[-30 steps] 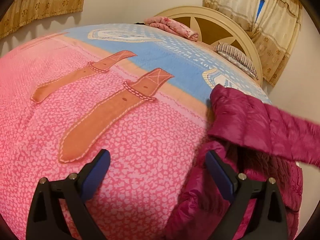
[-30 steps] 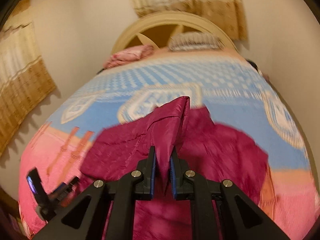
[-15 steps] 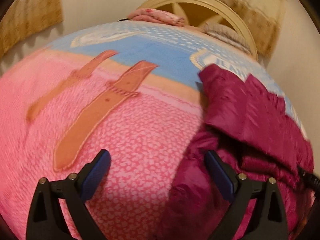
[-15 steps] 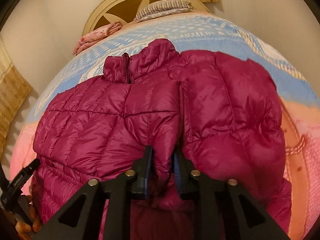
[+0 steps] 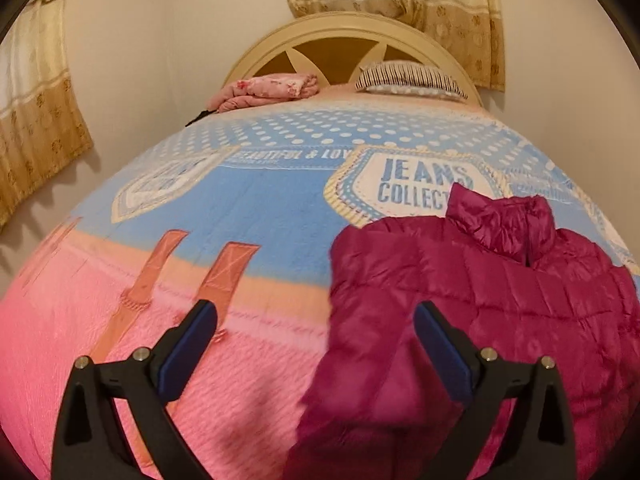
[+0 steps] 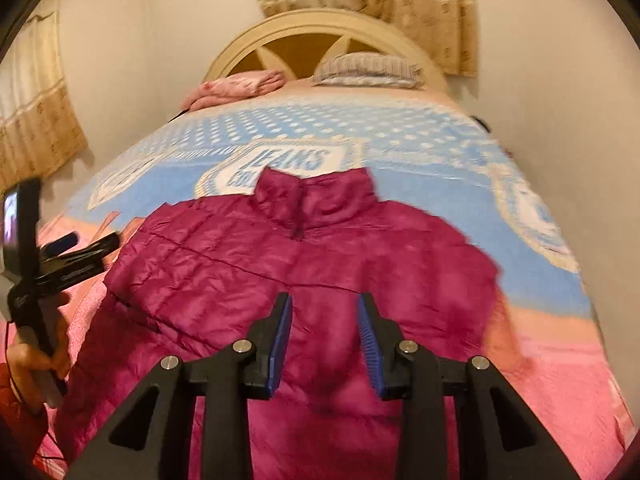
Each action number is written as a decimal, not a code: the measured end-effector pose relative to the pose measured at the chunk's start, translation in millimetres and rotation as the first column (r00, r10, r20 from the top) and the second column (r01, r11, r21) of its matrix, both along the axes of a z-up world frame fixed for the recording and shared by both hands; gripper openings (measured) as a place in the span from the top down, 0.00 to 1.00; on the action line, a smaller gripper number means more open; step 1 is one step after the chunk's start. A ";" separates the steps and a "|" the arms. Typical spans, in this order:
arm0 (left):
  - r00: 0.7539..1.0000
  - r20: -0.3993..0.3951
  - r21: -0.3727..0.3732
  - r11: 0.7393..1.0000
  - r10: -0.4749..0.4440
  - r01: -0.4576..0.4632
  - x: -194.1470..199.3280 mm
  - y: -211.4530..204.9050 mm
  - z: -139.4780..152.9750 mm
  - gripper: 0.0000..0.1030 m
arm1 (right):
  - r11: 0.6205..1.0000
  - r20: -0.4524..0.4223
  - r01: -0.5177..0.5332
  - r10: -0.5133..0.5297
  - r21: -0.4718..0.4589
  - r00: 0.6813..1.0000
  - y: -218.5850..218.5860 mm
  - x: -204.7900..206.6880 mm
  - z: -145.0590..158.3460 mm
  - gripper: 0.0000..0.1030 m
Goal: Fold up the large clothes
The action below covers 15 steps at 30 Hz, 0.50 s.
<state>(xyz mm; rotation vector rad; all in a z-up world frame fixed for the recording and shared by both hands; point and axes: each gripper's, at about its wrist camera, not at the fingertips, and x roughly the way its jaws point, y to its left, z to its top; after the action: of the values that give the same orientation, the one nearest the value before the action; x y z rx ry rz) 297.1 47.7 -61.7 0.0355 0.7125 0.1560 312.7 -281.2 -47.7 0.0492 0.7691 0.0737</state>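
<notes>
Both grippers are now holding nothing: the magenta jacket (image 6: 312, 280) is lying flat on the bedspread (image 5: 260, 208), ahead of the right gripper (image 6: 325, 320), whose jaws, clamped on fabric half a second ago, are standing partly apart; the left gripper (image 5: 316, 332) is gaping wide at its left edge, suggesting the next fold.

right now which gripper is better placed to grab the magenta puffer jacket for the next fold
Right. The right gripper hangs open directly over the middle of the magenta puffer jacket. The left gripper, also open, straddles only its side edge, half over the pink and blue blanket.
</notes>
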 end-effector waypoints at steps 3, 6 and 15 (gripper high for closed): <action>1.000 -0.030 0.042 0.999 0.009 -0.007 12.5 -9.7 -12.3 0.02 | 0.998 -0.058 0.003 0.001 0.064 0.998 -1.3 24.4 -22.9 0.66; 0.997 -0.078 0.031 0.999 0.014 -0.012 17.7 -7.3 -27.4 0.02 | 0.994 -0.134 0.031 -0.016 0.106 0.991 -6.0 32.8 -47.1 0.66; 0.987 -0.158 0.009 1.000 0.026 -0.024 -2.8 6.5 -69.9 0.00 | 0.979 -0.179 0.041 -0.004 0.202 0.984 1.8 -3.1 -88.4 0.66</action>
<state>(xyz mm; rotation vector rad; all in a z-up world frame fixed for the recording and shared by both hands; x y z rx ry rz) 294.3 54.2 -131.6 0.0464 0.8714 0.1813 309.6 -279.4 -136.1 0.2636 0.9378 0.1279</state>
